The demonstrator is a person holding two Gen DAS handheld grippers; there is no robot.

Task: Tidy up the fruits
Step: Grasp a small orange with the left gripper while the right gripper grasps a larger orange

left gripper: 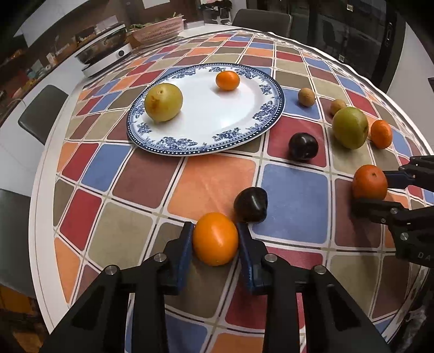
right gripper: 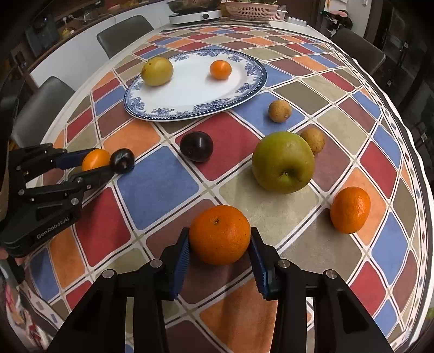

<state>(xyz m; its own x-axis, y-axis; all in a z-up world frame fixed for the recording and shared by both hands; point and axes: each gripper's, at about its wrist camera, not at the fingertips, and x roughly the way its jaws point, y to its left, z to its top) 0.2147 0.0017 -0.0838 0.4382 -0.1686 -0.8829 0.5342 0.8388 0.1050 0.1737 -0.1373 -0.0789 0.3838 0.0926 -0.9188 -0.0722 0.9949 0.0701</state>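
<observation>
My left gripper (left gripper: 215,226) is shut on a smooth yellow-orange fruit (left gripper: 215,240) that rests on the checked tablecloth; both blue pads press its sides. A dark plum (left gripper: 251,204) lies right beside its right finger. My right gripper (right gripper: 219,230) is shut on a tangerine (right gripper: 219,235), also down on the cloth. The blue-and-white plate (left gripper: 268,89) behind holds a yellow-green fruit (left gripper: 163,102) and a small orange (left gripper: 227,80). Loose on the cloth are a second plum (right gripper: 196,146), a green apple (right gripper: 283,162), another tangerine (right gripper: 350,209) and two small brown fruits (right gripper: 280,110) (right gripper: 313,139).
A cooker with a pot (right gripper: 195,13) and a pink basket (right gripper: 251,9) stand at the table's far end. Grey chairs (right gripper: 123,30) ring the round table. The table's edge (left gripper: 40,217) runs close on the left.
</observation>
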